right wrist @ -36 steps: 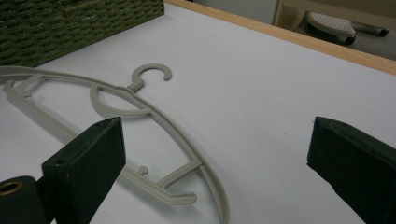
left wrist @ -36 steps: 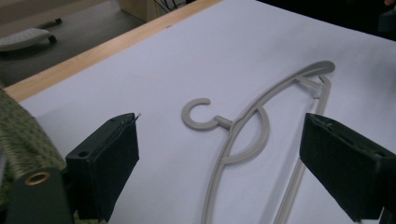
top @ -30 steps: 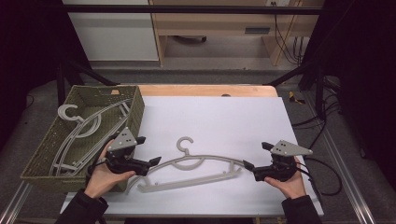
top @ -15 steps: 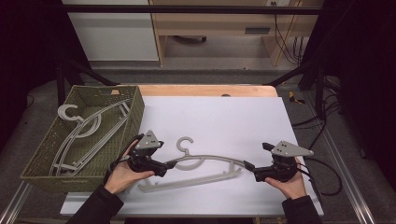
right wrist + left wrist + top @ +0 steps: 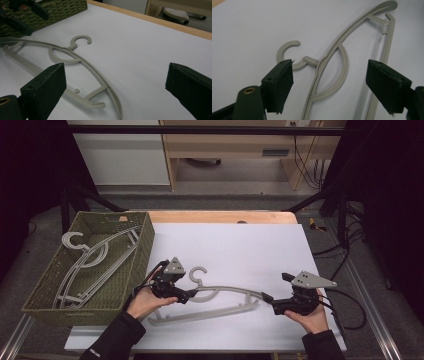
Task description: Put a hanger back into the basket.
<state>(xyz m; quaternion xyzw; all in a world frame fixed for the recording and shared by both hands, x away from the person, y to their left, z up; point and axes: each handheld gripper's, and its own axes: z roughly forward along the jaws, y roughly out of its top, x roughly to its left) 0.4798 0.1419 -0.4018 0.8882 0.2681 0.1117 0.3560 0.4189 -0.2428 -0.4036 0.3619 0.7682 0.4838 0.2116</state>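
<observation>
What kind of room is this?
Probably a lab or workshop set up for recording. A white table stands in a black metal frame, loose cables hang behind it, and a person works a left gripper over a hanger.

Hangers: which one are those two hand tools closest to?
The grey hanger lying flat on the white table, between the open left gripper and open right gripper. The other hangers sit piled in the green basket.
</observation>
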